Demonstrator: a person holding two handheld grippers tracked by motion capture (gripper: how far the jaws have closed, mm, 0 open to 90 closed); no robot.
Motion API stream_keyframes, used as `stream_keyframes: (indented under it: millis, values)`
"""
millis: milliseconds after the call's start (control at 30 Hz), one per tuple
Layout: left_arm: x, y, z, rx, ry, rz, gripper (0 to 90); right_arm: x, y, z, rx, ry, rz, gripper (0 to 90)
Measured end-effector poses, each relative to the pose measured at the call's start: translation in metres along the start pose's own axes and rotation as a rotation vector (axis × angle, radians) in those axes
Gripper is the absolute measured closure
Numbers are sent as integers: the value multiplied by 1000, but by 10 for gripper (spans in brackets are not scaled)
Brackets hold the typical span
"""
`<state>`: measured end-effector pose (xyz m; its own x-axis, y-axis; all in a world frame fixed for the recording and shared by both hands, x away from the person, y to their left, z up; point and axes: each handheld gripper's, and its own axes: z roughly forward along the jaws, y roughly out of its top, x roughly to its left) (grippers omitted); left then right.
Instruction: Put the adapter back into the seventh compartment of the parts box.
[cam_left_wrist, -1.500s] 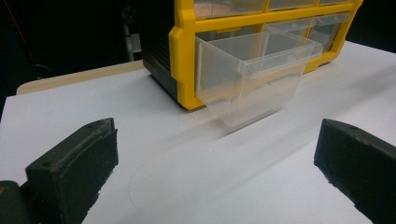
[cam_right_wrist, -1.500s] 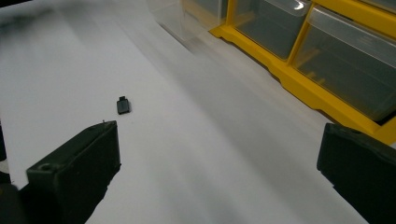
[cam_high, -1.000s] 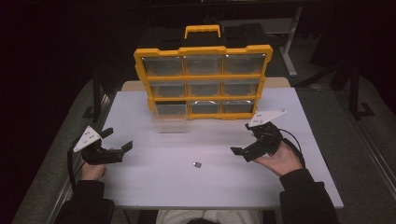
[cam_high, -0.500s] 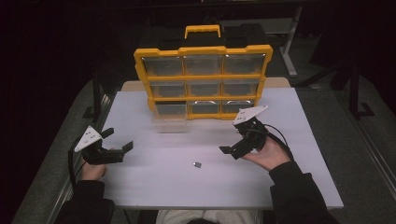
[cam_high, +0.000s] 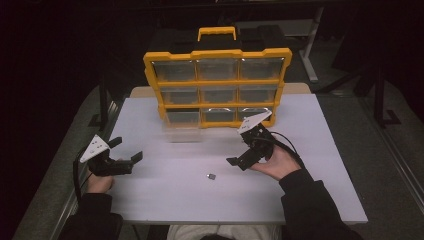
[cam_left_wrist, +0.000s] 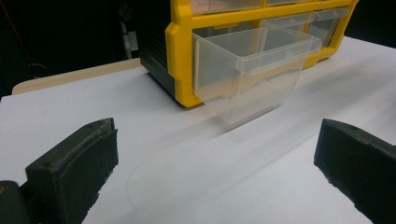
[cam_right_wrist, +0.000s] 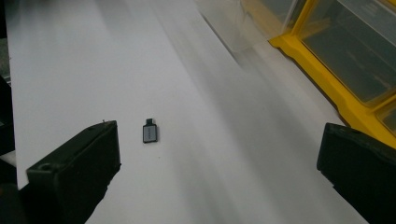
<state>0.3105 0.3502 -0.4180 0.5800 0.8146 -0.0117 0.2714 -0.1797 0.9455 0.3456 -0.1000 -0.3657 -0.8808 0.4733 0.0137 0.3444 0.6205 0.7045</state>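
White table (cam_high: 320, 150); right gripper (cam_high: 239, 161) agape near adapter (cam_high: 211, 176) — apart.

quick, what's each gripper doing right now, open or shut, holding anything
Left gripper: open, holding nothing, pointing towards the pulled-out clear drawer.
Right gripper: open, holding nothing, above the table near the small adapter.

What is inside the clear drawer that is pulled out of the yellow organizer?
The clear drawer looks empty: through its walls only the white table and the yellow organizer show. The small adapter lies outside it, on the table before the open right gripper.
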Motion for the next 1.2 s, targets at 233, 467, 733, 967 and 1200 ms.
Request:
stream_keyframes:
  millis: [233, 467, 733, 967, 1200]
  values:
    - [-1, 0, 1, 8, -8, 5, 0, 2, 3, 10, 23, 9, -14, 0]
    - [-2, 0, 2, 8, -13, 5, 0, 3, 6, 19, 43, 21, -24, 0]
    - [-1, 0, 2, 13, -13, 10, 0, 5, 8, 30, 72, 41, -36, 0]
    - [-1, 0, 2, 13, -15, 10, 0, 6, 10, 39, 85, 62, -39, 0]
    - [-1, 0, 2, 14, -16, 12, 0, 9, 11, 48, 106, 77, -55, 0]
